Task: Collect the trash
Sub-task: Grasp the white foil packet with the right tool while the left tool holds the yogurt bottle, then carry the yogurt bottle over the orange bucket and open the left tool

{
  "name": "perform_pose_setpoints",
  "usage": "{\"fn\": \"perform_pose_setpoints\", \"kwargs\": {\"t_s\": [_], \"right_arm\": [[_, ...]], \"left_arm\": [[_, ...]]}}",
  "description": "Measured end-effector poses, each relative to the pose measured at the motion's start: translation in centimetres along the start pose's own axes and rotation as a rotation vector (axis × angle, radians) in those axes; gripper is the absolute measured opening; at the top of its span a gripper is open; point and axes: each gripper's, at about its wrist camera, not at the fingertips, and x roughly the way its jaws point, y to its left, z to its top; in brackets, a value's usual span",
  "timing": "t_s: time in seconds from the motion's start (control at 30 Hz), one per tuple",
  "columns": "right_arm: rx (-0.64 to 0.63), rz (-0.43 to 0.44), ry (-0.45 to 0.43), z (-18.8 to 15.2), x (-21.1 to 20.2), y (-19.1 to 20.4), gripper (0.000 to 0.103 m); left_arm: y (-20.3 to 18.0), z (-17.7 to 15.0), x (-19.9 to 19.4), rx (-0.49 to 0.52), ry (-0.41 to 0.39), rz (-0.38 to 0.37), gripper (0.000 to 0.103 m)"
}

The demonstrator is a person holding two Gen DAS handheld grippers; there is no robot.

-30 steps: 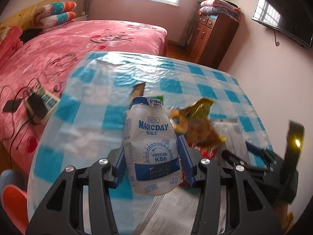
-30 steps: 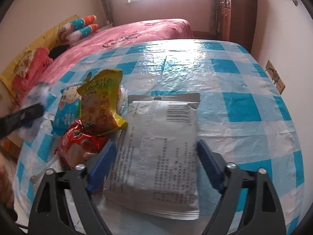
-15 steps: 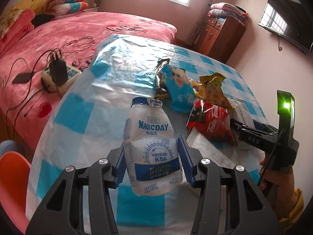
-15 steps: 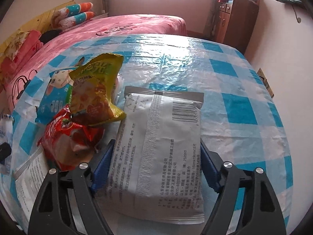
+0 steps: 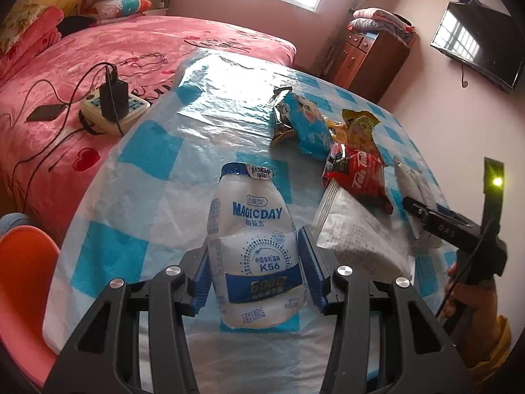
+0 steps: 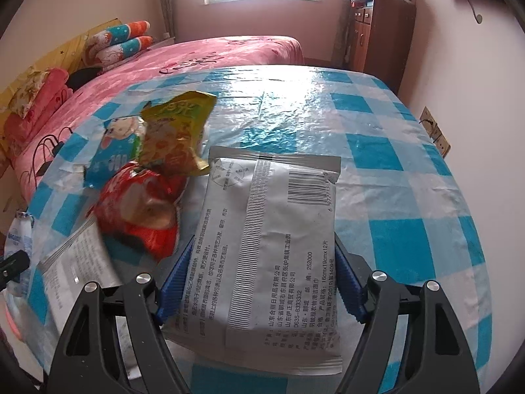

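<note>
**Both grippers loaded, wrappers still on the table**

Broadly, the checked blue-and-white tablecloth (image 6: 377,151) fills both views, with a pink bed behind it. On it lies the largest piece of trash, a flat grey sachet (image 6: 272,229) printed with a barcode and Chinese text; the right gripper (image 6: 259,282) straddles its near end. Those jaws have just been closing, and the blue pads now sit against the sachet's two edges, so it looks gripped, though how firmly the view cannot settle.

Beside it sits a heap of snack wrappers: a red one (image 5: 357,177) lettered "Ten…", a yellow one (image 6: 177,138) and a blue cartoon one (image 5: 305,121), all touching or overlapping. A second grey sachet (image 5: 357,239) lies nearer the table's front edge.

Smallest is the white drink bottle (image 5: 252,246), labelled "MAGICDAY" and "K56", clamped narrowly in the left gripper (image 5: 254,272) and lifted above the cloth.

The step in hand seems to be pick-up. Next, both loads need carrying to a bin, which no view shows, before returning for the wrappers.
</note>
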Motion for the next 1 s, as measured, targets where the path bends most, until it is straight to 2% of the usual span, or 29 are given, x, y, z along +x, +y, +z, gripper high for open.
{"fn": "perform_pose_setpoints", "kwargs": {"t_s": [0.2,0.43,0.8,1.0], "right_arm": [[-0.021,0.005,-0.032,-0.5,-2.4,1.0,0.077],[-0.046,0.054,-0.059,-0.6,-4.9,3.0,0.077],[-0.143,0.161,-0.08,-0.6,-7.3,8.9,0.077],[-0.195,0.223,-0.065,-0.7,-7.5,12.3,0.077]], "left_arm": [[0.9,-0.7,-0.8,-0.013,-0.009,-0.007,0.05],[2.5,-1.3,-2.5,-0.043,-0.039,-0.011,0.05],[6.2,-2.7,-4.7,-0.109,-0.063,0.004,0.05],[8.7,-3.4,-5.8,-0.151,-0.077,0.037,0.05]]}}
